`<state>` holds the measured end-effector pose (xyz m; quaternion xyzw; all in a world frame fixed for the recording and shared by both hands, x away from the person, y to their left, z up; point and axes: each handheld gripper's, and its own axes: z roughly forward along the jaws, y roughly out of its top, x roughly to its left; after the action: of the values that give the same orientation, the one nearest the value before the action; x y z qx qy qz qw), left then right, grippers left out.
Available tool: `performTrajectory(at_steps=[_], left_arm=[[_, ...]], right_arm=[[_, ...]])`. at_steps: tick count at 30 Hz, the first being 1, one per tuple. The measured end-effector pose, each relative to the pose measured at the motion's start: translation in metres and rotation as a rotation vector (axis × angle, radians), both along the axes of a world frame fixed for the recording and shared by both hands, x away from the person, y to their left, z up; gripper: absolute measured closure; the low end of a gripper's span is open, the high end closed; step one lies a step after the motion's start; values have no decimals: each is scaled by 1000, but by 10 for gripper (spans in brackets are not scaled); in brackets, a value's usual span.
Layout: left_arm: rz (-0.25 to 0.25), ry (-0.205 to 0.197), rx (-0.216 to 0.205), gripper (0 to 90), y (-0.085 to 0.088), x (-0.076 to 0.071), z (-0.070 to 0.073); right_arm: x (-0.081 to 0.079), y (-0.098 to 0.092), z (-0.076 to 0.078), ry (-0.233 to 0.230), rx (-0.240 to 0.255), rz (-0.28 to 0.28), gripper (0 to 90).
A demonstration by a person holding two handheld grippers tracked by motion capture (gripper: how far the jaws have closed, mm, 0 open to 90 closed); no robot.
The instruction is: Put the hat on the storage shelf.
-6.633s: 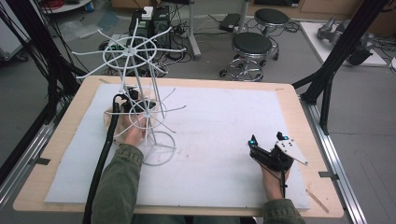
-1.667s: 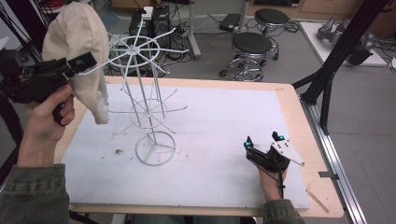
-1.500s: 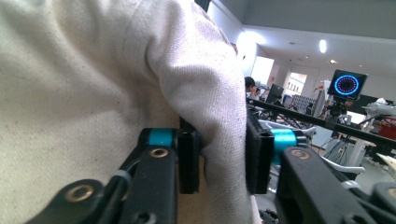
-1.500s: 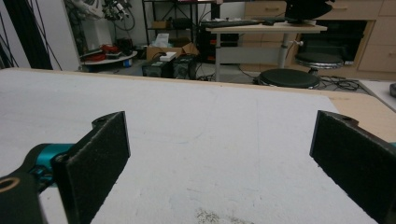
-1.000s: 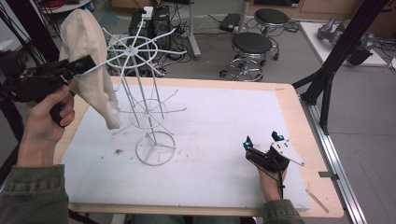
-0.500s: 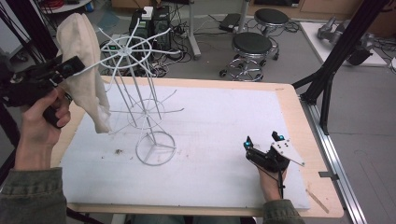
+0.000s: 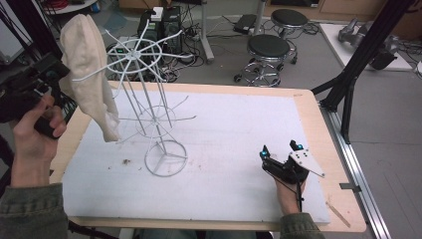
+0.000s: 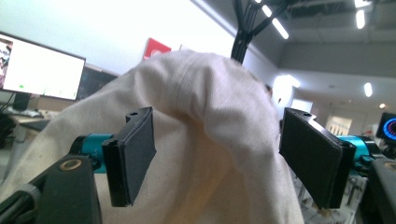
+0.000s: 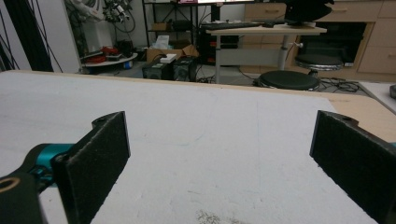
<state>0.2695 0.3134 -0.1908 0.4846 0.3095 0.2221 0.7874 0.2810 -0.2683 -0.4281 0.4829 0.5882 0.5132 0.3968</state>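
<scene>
Cloth: a cream cloth hangs over one thin wire spoke at the top of the white wire rack. It is right in front of the left gripper, and in the left gripper view it bulges up between the two jaws.

Cloth's long way: it hangs mostly up and down, with the loose end dangling low beside the rack's pole.

Left gripper: its jaws are spread wide apart, one on each side of the cloth. I cannot tell if either jaw touches the cloth, but they are not squeezing it.

Left hand: the left hand is lifted high, off past the left edge of the table, and points the gripper toward the rack's top.

Nearer hand: the left hand is the close one. The right hand is well apart from the cloth.

Right gripper: the right gripper sits low on the white mat, near the person's edge of the table. Its jaws are spread wide with nothing in them. Bare mat lies ahead of it.

What I think comes next: the cloth looks hung up and let go, so the left gripper likely just needs to back straight away without snagging the cloth.

Watch out: the cloth sits on one thin wire and might slide off if bumped.
</scene>
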Motion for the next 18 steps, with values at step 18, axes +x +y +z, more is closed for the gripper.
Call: performTrajectory(at_steps=[18], left_arm=[[205,8,-10,222,26,-17,-17]], right_arm=[[0,0,0,-4,-3,-10,38]])
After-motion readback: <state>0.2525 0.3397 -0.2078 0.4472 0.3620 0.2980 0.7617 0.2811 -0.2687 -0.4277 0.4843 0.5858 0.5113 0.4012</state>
